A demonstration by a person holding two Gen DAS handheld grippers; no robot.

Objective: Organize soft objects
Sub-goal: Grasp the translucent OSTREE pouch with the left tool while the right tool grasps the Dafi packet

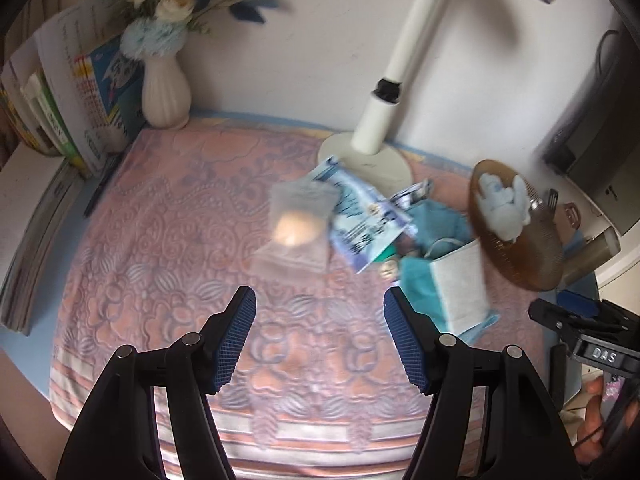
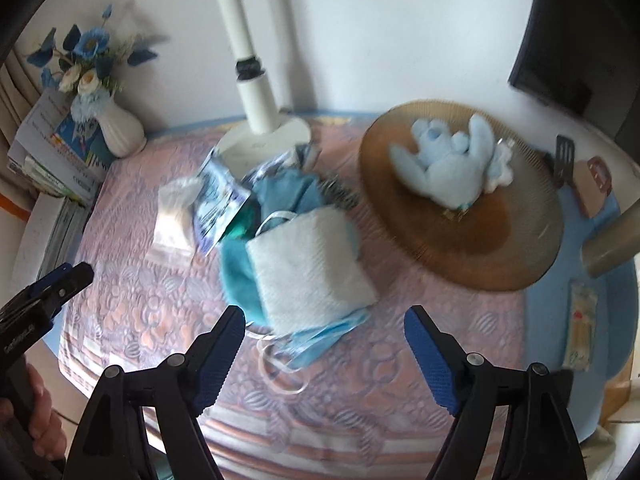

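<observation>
Pink patterned cloth (image 2: 400, 340), lower frame: right gripper (image 2: 325, 344) and left gripper (image 1: 320, 334) both released, empty; approach face mask (image 2: 308, 264) low at centre, pinch one edge, carry to brown plate (image 2: 500, 248) beside plush toy (image 2: 444, 168)

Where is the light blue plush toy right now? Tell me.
The light blue plush toy lies on the brown round plate, at upper right of the right wrist view, right of the pile of face masks.

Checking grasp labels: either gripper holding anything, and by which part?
Nothing held. Left gripper and right gripper are both open, fingers empty, above the cloth.
</observation>
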